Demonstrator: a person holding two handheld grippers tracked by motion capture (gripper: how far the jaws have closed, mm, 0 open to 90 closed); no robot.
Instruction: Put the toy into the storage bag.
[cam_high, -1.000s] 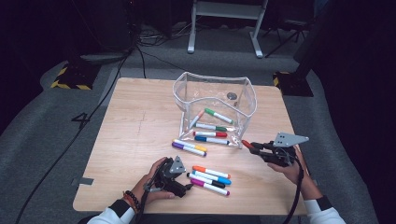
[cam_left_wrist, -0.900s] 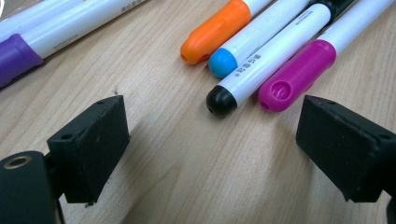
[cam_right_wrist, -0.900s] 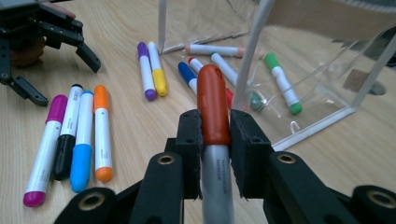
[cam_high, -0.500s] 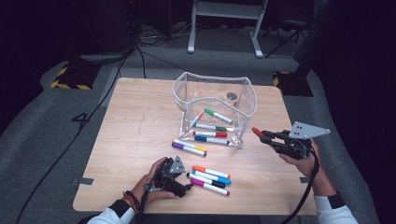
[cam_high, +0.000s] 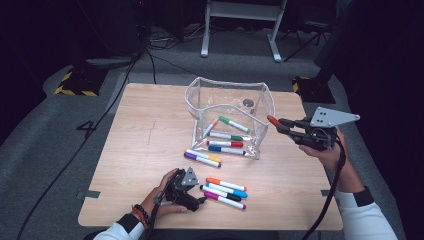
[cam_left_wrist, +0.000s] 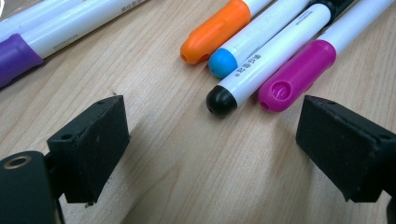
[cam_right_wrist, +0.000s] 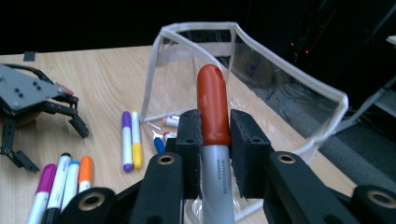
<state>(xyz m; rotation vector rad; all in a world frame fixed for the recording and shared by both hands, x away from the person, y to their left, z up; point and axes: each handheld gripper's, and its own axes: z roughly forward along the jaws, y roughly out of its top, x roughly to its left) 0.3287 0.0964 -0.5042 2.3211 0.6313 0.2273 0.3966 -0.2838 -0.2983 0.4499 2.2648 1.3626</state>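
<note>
- A red-capped marker (cam_right_wrist: 213, 116) is clamped between the jaws of the right hand-held gripper (cam_high: 281, 125), cap forward, raised off the bench (cam_high: 145, 130) just right of the clear pouch (cam_high: 230, 100); this pose seems meant for delivery into the pouch's open top.
- The left hand-held gripper (cam_high: 200, 199) is held low with its jaws spread wide and nothing between them, facing four loose markers (cam_high: 225, 191), probably for the next pick.
- Open room is left above the pouch's rim; the bench's right edge lies near the right hand-held gripper.

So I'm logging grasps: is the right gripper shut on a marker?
Shut: right gripper clamps the red-capped marker between both pads.
</note>
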